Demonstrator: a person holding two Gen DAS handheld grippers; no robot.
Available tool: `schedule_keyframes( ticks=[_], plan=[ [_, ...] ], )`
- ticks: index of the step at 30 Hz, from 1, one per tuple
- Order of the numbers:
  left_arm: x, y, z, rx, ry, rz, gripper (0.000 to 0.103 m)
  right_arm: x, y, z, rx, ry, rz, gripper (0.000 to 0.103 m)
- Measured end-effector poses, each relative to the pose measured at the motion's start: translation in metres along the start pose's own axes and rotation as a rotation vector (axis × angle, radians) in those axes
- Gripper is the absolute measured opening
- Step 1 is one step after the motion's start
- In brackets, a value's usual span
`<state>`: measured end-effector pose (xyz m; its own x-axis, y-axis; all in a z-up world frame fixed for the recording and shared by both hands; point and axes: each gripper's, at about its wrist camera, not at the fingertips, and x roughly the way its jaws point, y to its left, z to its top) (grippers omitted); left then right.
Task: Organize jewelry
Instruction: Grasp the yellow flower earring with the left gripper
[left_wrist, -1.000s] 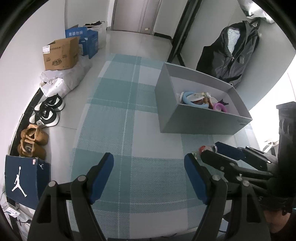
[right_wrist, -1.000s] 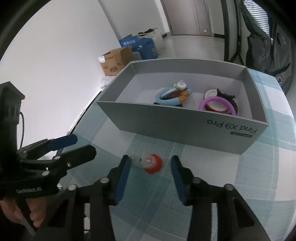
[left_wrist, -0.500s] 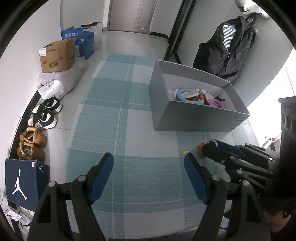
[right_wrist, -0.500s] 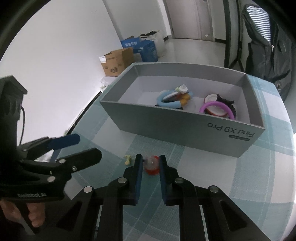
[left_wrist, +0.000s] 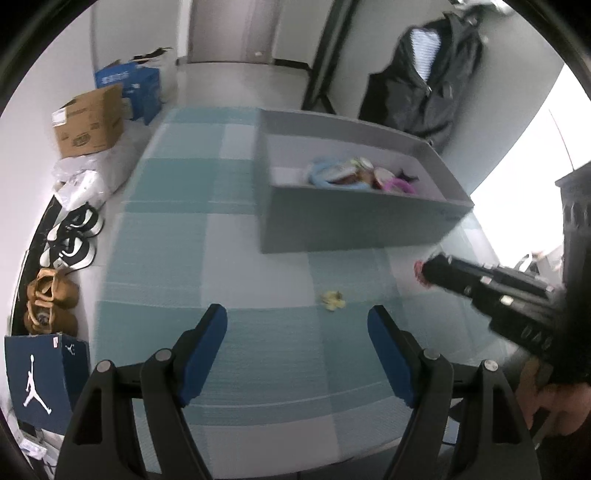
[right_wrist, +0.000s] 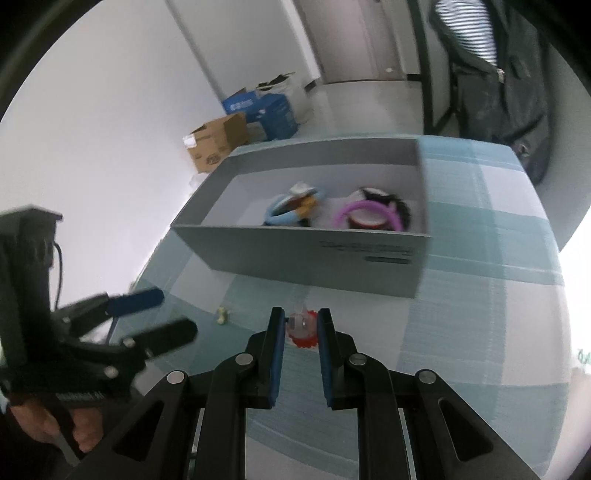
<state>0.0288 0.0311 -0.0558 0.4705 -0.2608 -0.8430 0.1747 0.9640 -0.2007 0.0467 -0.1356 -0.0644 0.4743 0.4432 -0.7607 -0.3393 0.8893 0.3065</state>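
My right gripper (right_wrist: 301, 321) is shut on a small red ornament with a clear part (right_wrist: 303, 334), held just above the teal checked cloth (right_wrist: 480, 332) in front of the grey box (right_wrist: 295, 254). In the left wrist view the same red ornament (left_wrist: 418, 271) sticks out of the right gripper's (left_wrist: 430, 268) tips. Inside the box lie a blue ring (right_wrist: 284, 218), a pink ring (right_wrist: 369, 212) and other pieces. A small yellow piece (left_wrist: 333, 300) lies on the cloth just ahead of my left gripper (left_wrist: 297, 321), which is open and holds nothing.
Left of the cloth, on the floor, are a cardboard box (left_wrist: 88, 125), a blue carton (left_wrist: 127, 81), white bags, two pairs of shoes (left_wrist: 70, 236) and a navy shoe box (left_wrist: 40, 376). A black jacket (left_wrist: 424, 85) hangs behind the grey box.
The right gripper's jaws closed on the red ornament and carried it a little toward the grey box. The yellow piece came into view. The left gripper stayed open.
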Motion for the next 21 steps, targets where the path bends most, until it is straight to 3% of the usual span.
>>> schedule_keyframes(
  ticks=[5,10,12,13,14,15,17,19,21],
  plan=[
    [0.011,-0.013,0.000,0.037,0.036,0.006,0.074,-0.018,-0.011,-0.002,0.012,-0.028,0.001,0.016],
    [0.015,-0.018,0.003,0.056,0.024,0.057,0.073,-0.038,-0.016,-0.003,0.012,-0.053,0.004,0.016],
    [0.015,-0.021,0.004,0.071,0.018,0.097,0.054,-0.043,-0.017,-0.002,0.012,-0.063,0.005,0.016],
    [0.015,-0.022,0.005,0.081,0.016,0.113,0.038,-0.046,-0.017,-0.001,0.012,-0.069,0.004,0.016],
    [0.015,-0.024,0.006,0.090,0.015,0.124,0.032,-0.049,-0.019,-0.001,0.015,-0.075,0.005,0.016],
    [0.015,-0.025,0.006,0.094,0.014,0.122,0.032,-0.051,-0.020,-0.001,0.021,-0.079,0.005,0.016],
    [0.015,-0.027,0.005,0.094,0.011,0.117,0.015,-0.055,-0.025,0.000,0.034,-0.081,0.010,0.016],
    [0.016,-0.031,0.005,0.112,0.011,0.120,0.008,-0.057,-0.025,0.001,0.033,-0.087,0.011,0.016],
    [0.017,-0.034,0.004,0.131,0.011,0.119,0.008,-0.059,-0.024,0.001,0.032,-0.089,0.017,0.016]
  ],
)
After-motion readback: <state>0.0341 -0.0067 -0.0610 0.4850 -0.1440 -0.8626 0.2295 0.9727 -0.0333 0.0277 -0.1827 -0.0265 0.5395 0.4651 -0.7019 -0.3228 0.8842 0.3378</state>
